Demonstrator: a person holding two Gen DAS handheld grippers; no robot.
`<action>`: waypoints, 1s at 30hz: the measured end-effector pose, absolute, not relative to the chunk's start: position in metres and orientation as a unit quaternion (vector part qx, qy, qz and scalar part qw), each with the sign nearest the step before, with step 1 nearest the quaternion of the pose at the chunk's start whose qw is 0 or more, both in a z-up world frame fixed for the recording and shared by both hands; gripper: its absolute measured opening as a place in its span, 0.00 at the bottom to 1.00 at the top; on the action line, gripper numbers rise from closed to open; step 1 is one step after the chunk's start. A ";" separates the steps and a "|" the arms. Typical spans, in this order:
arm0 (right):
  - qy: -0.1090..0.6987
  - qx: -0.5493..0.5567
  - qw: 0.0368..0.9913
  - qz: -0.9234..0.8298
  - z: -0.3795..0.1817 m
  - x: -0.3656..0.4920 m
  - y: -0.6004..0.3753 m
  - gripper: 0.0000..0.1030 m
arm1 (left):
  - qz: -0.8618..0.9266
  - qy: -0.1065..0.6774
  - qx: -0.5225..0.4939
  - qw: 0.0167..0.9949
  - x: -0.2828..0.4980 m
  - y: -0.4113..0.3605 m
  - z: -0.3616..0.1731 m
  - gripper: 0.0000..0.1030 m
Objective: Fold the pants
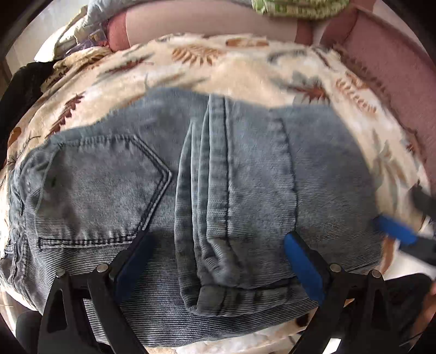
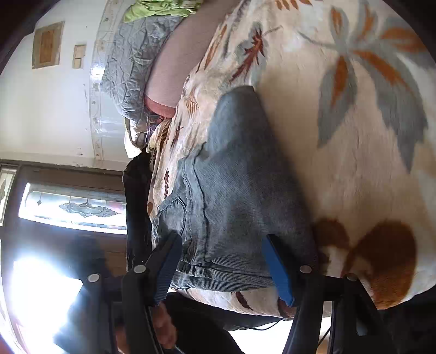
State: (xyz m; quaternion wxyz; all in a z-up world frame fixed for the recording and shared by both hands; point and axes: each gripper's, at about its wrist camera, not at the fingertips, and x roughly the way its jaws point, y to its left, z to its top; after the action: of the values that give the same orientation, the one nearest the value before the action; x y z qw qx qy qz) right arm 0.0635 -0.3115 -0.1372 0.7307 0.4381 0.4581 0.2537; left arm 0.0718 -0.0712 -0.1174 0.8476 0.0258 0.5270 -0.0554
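Observation:
Light blue jeans (image 1: 190,190) lie folded into a compact bundle on a cream leaf-print blanket (image 1: 218,62), back pocket to the left, a leg folded across the middle. My left gripper (image 1: 218,242) is open just above the bundle's near edge, its blue pads (image 1: 302,261) either side of the folded leg. The right gripper shows at the right edge of the left wrist view (image 1: 395,231), blurred. In the right wrist view, rolled sideways, my right gripper (image 2: 220,245) is open around the end of the jeans (image 2: 239,168), one pad (image 2: 278,266) against the blanket (image 2: 354,163).
A pink headboard or sofa back (image 1: 381,62) runs behind the blanket. A grey quilt (image 2: 130,62) and green cloth (image 2: 158,11) lie at the far end. A dark garment (image 2: 136,196) hangs off the blanket's edge. A window (image 2: 73,207) is beyond.

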 end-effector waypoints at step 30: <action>0.504 0.160 0.838 0.136 -0.113 0.192 -0.295 0.45 | -0.095 0.472 0.035 0.876 0.058 -0.089 -0.109 0.94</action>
State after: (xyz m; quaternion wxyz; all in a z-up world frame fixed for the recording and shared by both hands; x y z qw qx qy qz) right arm 0.1924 -0.2952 -0.1131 0.8378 0.1598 0.5040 0.1362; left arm 0.0584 -0.0888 -0.1095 0.8758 0.0353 0.4718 -0.0955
